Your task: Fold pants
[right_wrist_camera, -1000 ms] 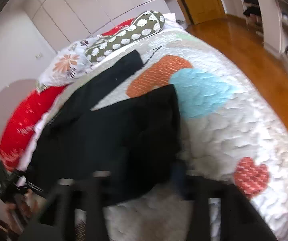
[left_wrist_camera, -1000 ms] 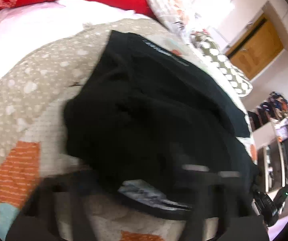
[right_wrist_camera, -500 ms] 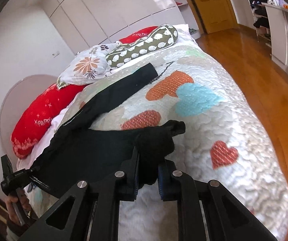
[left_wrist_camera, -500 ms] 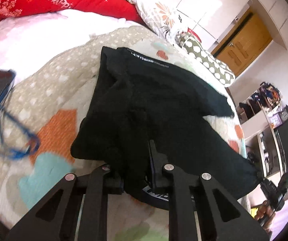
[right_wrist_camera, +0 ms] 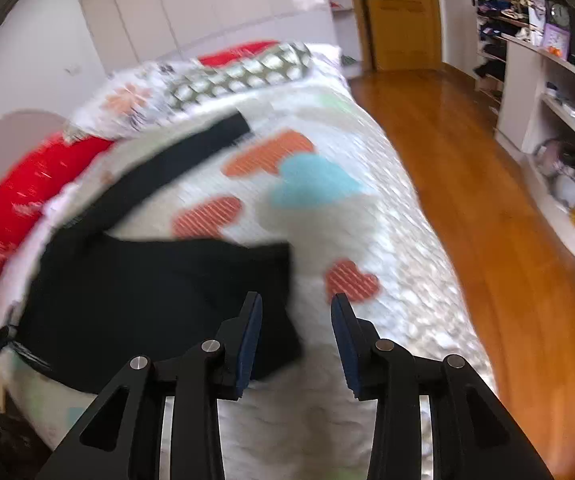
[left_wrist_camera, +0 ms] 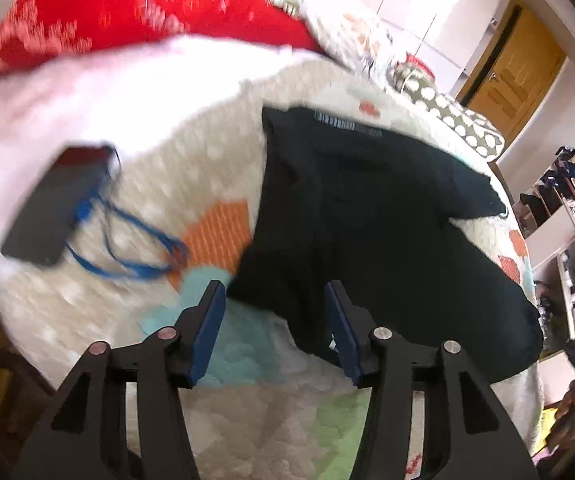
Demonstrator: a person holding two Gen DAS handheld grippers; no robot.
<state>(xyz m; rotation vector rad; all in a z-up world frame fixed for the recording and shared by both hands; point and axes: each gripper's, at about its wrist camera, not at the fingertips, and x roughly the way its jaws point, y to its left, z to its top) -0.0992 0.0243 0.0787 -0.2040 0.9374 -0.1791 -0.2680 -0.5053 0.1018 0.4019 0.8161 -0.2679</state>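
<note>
Black pants (left_wrist_camera: 383, 220) lie on a heart-patterned quilt (left_wrist_camera: 223, 228), waistband at the far end, one leg stretched toward the pillows (right_wrist_camera: 183, 160) and the other laid toward me (right_wrist_camera: 159, 300). My left gripper (left_wrist_camera: 273, 300) is open and empty at the near edge of the pants, the fabric lying between and past its fingers. My right gripper (right_wrist_camera: 295, 312) is open and empty, its left finger over the leg's hem corner. Both views are blurred.
A black phone (left_wrist_camera: 55, 204) with a blue lanyard (left_wrist_camera: 135, 256) lies on the quilt to the left. A red pillow (left_wrist_camera: 135, 12), a floral pillow and a spotted bolster (right_wrist_camera: 239, 76) line the head. Wooden floor (right_wrist_camera: 487, 200) and shelves (right_wrist_camera: 559, 92) are right of the bed.
Both grippers were shut on pants fabric half a second ago; both have opened, let it go and pulled back. The pants now lie flat on the quilt.
</note>
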